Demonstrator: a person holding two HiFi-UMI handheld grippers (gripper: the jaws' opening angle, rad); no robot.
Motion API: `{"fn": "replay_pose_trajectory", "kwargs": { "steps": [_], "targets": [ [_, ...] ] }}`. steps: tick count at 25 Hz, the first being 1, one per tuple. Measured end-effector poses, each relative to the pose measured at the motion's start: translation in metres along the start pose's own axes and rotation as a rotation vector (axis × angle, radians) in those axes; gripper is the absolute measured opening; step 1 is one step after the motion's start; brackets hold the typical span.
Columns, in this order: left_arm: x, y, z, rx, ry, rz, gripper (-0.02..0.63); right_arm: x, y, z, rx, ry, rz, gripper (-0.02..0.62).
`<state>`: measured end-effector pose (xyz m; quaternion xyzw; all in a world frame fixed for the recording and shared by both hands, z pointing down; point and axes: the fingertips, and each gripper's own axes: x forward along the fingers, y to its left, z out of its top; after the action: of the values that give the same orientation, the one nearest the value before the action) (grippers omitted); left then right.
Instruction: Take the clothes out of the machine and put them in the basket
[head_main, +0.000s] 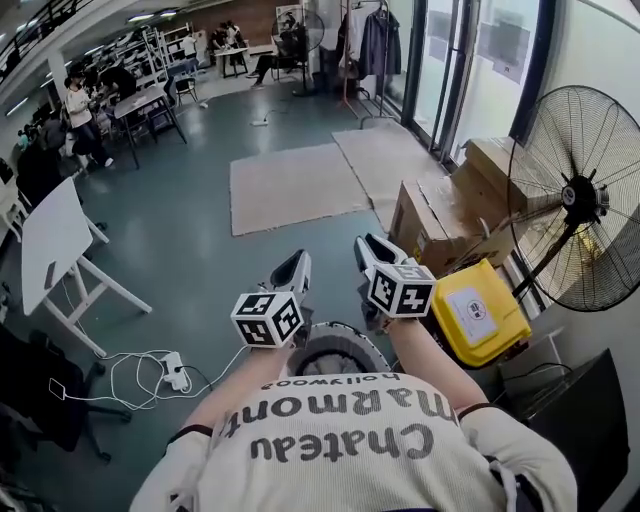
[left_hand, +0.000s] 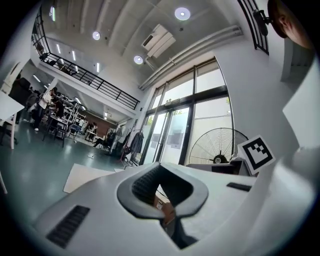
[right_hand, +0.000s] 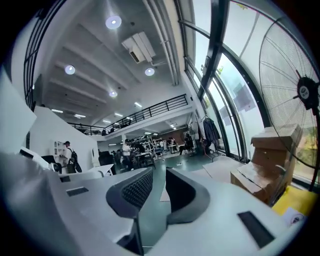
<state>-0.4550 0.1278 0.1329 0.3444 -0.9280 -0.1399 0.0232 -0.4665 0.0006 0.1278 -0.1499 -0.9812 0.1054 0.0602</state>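
My left gripper (head_main: 297, 262) is pinched shut on nothing and my right gripper (head_main: 368, 245) is barely parted, also empty, both held level above the round opening (head_main: 340, 327) where I judge the clothes lie, unseen. They should be soft, limp, maybe damp-heavy, so I'd pinch a bunched fold.
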Motion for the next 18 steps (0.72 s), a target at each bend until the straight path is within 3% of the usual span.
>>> {"fn": "replay_pose_trajectory", "kwargs": {
  "steps": [4, 18],
  "targets": [
    [0.001, -0.006, -0.002, -0.002, -0.003, -0.01, 0.008, -0.002, 0.002, 0.0, -0.035, 0.004, 0.006, 0.1],
    [-0.002, -0.024, -0.037, -0.024, 0.042, -0.011, 0.008, -0.015, -0.013, -0.034, -0.007, 0.062, 0.024, 0.1]
  ]
}}
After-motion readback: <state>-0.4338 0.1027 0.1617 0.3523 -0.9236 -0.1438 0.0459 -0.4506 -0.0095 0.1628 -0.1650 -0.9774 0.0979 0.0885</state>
